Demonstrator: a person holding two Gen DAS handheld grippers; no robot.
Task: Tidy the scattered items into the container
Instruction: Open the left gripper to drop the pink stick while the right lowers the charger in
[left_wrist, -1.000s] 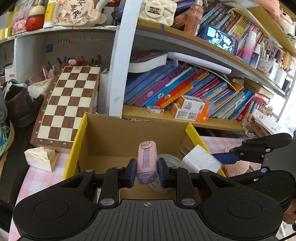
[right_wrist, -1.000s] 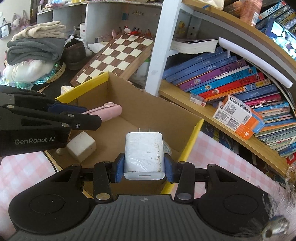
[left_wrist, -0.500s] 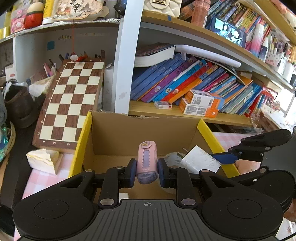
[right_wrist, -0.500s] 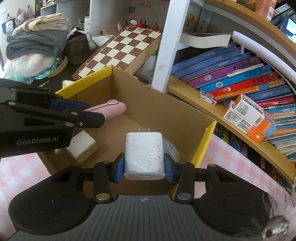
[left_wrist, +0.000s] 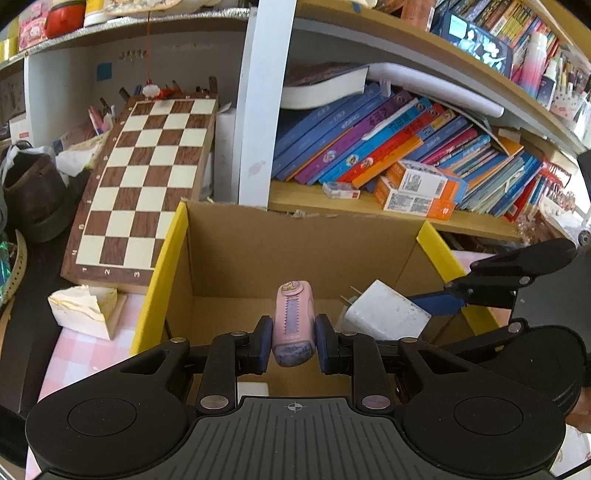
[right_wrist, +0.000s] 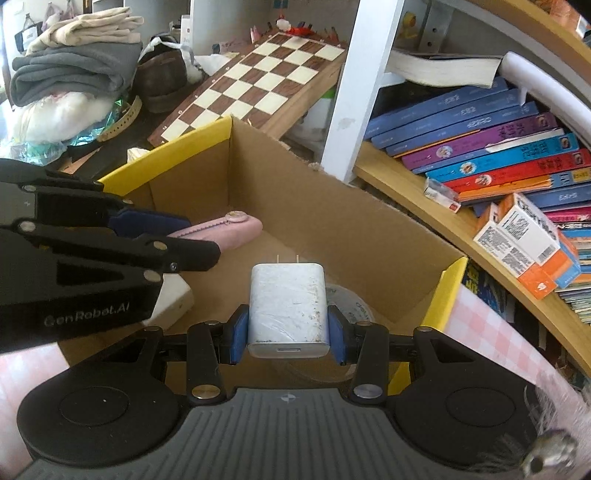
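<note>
The pink case sits clamped between the left gripper pads, jaws nearly closed on it, hanging over the open cardboard box near its left wall. Beside it, the white charger is pinched in the right gripper, prongs forward, jaws partway apart around its body, above the box's right half. The box floor is mostly hidden: a white block peeks out under the left gripper, and a round disc shows behind the charger, its lettering unreadable. Both grippers tilt downward into the box. A chessboard leans just beyond the box's yellow left edge; books slump on the shelf behind its far wall.
</note>
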